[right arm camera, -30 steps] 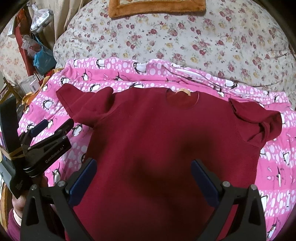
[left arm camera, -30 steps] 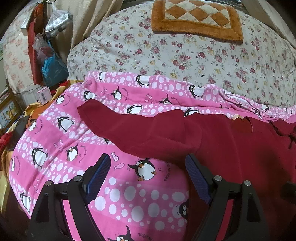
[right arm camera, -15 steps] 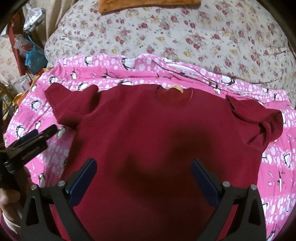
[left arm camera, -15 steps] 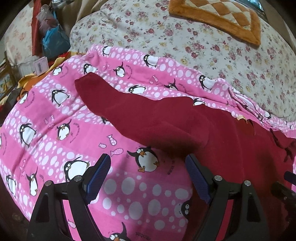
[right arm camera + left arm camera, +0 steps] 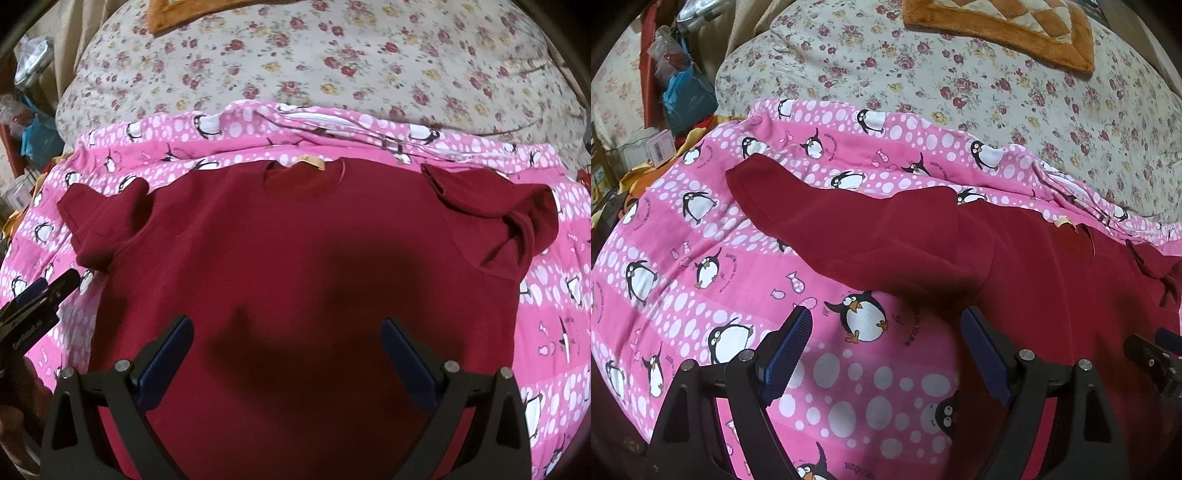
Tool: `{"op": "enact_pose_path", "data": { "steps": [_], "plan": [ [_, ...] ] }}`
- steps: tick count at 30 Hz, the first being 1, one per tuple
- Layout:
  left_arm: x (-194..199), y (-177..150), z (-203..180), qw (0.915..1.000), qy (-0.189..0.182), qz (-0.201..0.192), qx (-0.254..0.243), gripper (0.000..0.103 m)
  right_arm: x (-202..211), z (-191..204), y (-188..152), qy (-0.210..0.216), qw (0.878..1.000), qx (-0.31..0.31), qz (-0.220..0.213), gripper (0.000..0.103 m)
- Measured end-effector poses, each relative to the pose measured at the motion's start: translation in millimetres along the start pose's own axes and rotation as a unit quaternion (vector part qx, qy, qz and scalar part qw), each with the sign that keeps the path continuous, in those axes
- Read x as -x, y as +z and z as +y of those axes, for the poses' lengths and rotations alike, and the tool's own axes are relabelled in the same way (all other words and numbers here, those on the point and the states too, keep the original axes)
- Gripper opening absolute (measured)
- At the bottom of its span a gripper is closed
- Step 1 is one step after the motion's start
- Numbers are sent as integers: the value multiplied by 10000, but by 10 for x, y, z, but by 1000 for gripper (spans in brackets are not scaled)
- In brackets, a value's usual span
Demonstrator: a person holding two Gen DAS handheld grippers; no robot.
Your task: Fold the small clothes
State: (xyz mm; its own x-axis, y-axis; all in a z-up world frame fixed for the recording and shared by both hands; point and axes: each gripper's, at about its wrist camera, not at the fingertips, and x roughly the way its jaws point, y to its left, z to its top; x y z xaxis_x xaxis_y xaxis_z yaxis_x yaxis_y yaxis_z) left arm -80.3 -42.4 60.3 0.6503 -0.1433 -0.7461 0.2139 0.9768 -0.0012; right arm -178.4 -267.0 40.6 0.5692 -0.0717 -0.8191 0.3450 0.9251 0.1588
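A dark red shirt (image 5: 295,258) lay spread flat, front up, on a pink penguin blanket (image 5: 546,295) that covered the near part of a bed with a floral quilt (image 5: 332,55). Its collar (image 5: 303,177) pointed away from the cameras, with a small tan tag at the neckline. One sleeve (image 5: 103,225) lay out flat on the blanket; the other sleeve (image 5: 498,218) was rumpled and partly doubled over on itself.

The right gripper (image 5: 286,363) hovered over the lower middle of the shirt, its blue-padded fingers (image 5: 166,358) set wide apart and holding nothing; its shadow fell on the cloth. The left gripper (image 5: 886,354) hung over the blanket just beside the shirt's side edge, below the flat sleeve (image 5: 857,236), its fingers (image 5: 786,354) likewise spread wide and empty. In the right wrist view the left gripper (image 5: 33,306) showed at the left edge, near the flat sleeve.

An orange-edged cushion (image 5: 1004,26) lay on the quilt farther back, and bags (image 5: 687,92) stood beside the bed.
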Motion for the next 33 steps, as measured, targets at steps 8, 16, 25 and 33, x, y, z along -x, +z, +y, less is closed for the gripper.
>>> {"op": "enact_pose_path", "data": {
  "steps": [8,16,25,33],
  "plan": [
    [0,-3,-33,10000,-71,-7,-9,66,-89,-59,-17,-249,9996,-53,-103,103],
    [-38,-1,-30,9999,-74,121,11,66,-124,-112,-4,-242,9995,-178,-139,103],
    [-158,320,499,9969,170,268,717,66,-125,-103,116,-19,10000,-94,3,103],
    [-656,843,1253,9849,1126,134,1307,66,-137,-86,146,206,9997,-71,132,103]
  ]
}}
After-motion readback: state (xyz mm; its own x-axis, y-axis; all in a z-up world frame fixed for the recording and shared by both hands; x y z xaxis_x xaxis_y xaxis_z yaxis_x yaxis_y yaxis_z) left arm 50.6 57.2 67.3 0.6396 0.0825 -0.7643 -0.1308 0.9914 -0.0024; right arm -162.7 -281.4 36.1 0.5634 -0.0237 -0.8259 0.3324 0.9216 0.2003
